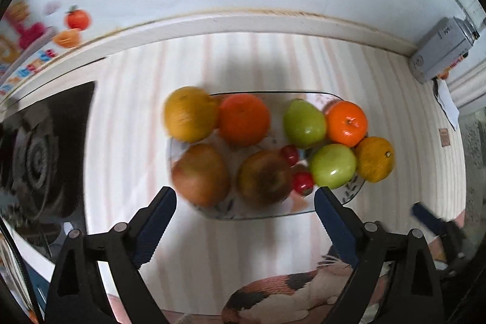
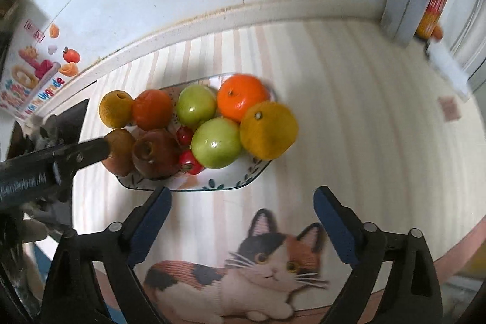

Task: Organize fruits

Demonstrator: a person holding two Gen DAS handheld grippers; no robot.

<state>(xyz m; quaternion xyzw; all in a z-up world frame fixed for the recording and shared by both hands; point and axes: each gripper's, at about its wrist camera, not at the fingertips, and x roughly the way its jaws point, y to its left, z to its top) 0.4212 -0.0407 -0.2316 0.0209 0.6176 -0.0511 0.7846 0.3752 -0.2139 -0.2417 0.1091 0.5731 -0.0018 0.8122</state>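
Left gripper (image 1: pixel 244 195) and right gripper (image 2: pixel 241 195), both spread wide and grasping nothing, hover at the near rim of the fruit-crowded plate (image 2: pixel 218 187); striped mat (image 2: pixel 349 117) lies bare rightward.

Both wrist views near, sharing plate (image 1: pixel 349 196)

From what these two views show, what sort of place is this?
Probably a home kitchen counter: a gas stove burner at the left, a plate of fruit on a cat-print mat, against a white wall.
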